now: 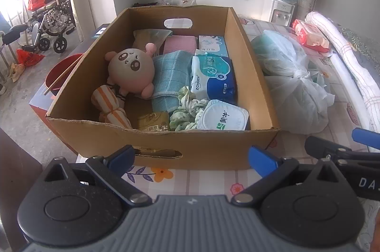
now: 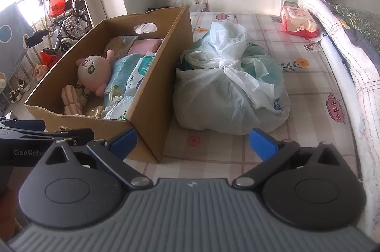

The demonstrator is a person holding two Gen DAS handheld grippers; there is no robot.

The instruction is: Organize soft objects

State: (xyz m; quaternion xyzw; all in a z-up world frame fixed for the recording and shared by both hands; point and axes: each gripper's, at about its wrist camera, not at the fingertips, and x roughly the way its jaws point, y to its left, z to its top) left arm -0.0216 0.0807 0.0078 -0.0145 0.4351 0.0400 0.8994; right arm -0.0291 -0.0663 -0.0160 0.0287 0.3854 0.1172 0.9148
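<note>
Both tools look alike. The left tongs (image 1: 192,160) have a grey ribbed body in the middle with a small pale mark at its far edge, flanked by two round black housings, each with a raised disc and a triangular cut-out. Black link arms run from silver pivot screws to blue fingertips (image 1: 262,160). The right tongs (image 2: 192,142) share that build, with blue fingertips (image 2: 262,143) too. White lettering shows on each tool's black side: "GenRobo" on the left one, "DA" on the right one.
</note>
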